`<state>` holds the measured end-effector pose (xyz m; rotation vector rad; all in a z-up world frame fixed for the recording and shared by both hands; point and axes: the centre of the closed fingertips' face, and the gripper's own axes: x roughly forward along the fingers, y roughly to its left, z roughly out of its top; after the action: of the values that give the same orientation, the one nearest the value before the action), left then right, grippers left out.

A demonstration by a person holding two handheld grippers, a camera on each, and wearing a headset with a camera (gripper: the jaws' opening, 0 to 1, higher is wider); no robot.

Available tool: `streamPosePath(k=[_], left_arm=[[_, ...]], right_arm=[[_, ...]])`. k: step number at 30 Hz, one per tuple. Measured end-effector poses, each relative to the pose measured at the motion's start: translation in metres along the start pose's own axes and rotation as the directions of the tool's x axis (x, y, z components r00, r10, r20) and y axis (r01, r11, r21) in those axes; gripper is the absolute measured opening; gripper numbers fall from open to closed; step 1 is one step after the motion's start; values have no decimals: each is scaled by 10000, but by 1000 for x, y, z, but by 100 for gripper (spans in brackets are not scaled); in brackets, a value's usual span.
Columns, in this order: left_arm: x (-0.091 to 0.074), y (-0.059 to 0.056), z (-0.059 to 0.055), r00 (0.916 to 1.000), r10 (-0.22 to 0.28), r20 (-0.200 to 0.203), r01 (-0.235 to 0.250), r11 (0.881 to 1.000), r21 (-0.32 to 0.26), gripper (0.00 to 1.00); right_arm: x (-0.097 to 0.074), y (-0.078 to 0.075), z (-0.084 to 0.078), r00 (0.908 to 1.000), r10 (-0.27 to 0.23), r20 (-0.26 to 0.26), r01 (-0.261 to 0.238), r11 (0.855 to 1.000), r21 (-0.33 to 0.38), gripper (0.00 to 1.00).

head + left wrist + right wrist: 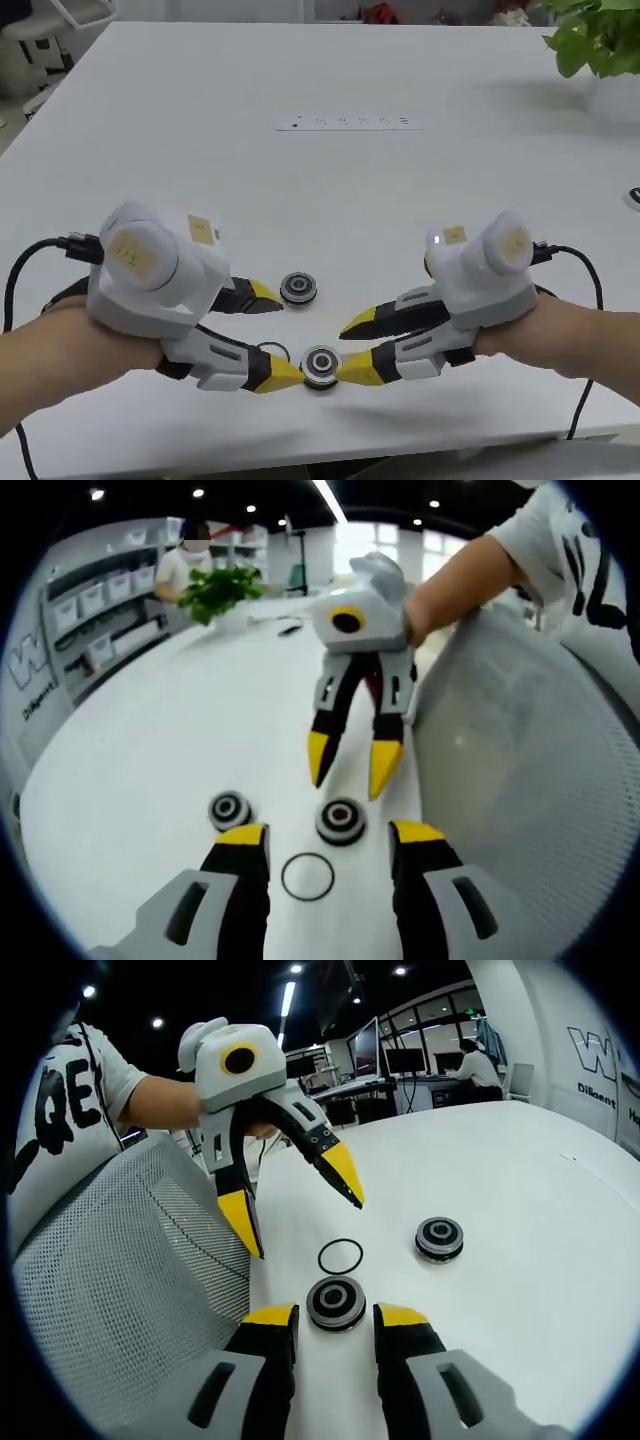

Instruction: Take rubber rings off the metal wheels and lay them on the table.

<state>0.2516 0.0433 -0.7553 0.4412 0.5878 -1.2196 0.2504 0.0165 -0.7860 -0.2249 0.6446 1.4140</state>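
Nearest the person, a metal wheel (320, 365) lay flat on the white table (300, 200), close to its front edge. The left gripper (285, 336) and the right gripper (343, 348) faced each other across it. Each lower yellow tip sat just beside the wheel's rim, one on either side; whether they touched it could not be told. Both claws stood open and held nothing, the left one spread wide, the right one less so. In the right gripper view the wheel sat just ahead of that gripper's own tips, in line with the gap. A loose black rubber ring (308, 877) lay flat on the table just beside the wheel, between the left gripper's jaws. A little farther off, a second metal wheel (297, 288) lay apart from the first. Well beyond, a white power strip (348, 123) lay across the tabletop, and a green potted plant (595, 35) stood at the far right corner.
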Motion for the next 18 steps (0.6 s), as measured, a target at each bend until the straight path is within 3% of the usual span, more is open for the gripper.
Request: streamPosePath(k=[18], left_arm=[[23, -8, -10, 9983, -528, -228, 521, 9981, -318, 37]], right_arm=[[11, 0, -16, 9988, -59, -481, 37, 9990, -446, 25]])
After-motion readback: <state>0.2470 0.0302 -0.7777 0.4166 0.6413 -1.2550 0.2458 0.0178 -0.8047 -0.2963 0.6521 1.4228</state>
